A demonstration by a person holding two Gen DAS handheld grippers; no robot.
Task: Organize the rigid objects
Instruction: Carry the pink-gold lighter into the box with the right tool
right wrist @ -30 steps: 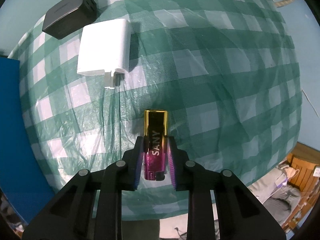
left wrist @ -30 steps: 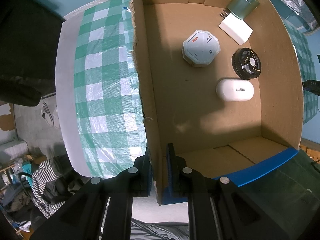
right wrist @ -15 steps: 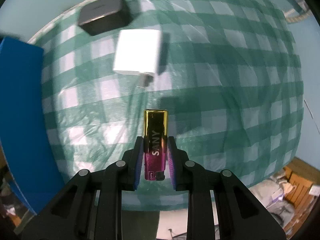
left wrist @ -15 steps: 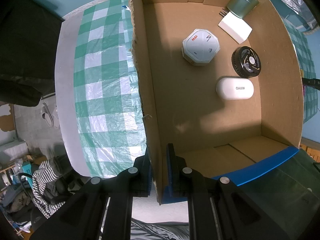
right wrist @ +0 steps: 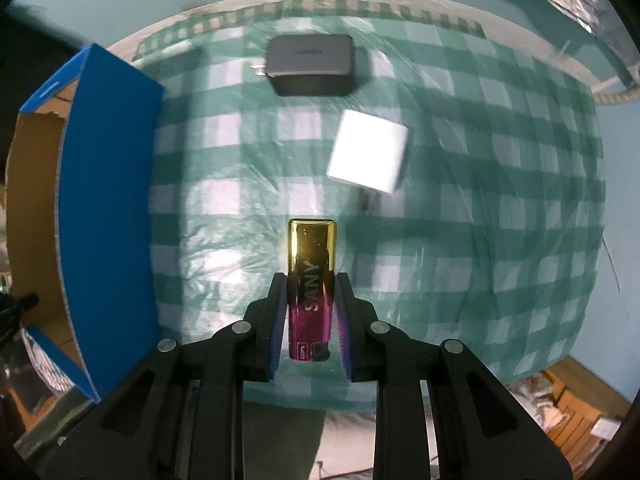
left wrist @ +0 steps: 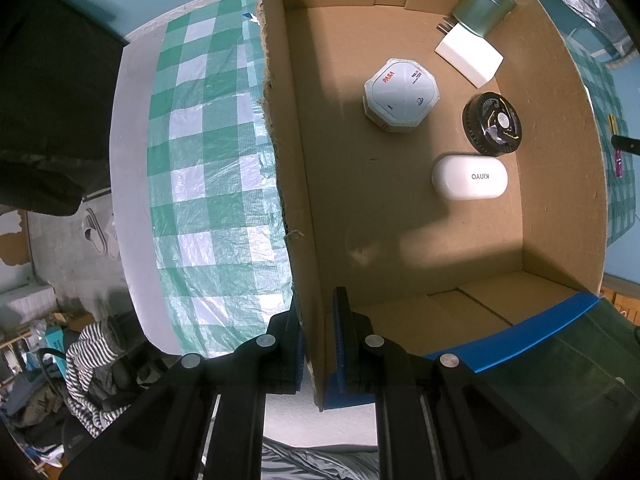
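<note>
Box [left wrist: 304, 168] holds fan [left wrist: 493, 124], cases, charger, tin

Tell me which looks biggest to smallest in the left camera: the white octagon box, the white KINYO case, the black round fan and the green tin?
1. White octagon box.
2. White KINYO case.
3. Black round fan and green tin look alike. The tin sits farther away in the cardboard box and is partly cut off, so I won't rank them.

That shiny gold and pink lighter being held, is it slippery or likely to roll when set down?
The lighter looks glossy, so probably slick; the right tool pinches its flat sides. Its boxy shape should not roll. It appears rigid and likely light.
</note>
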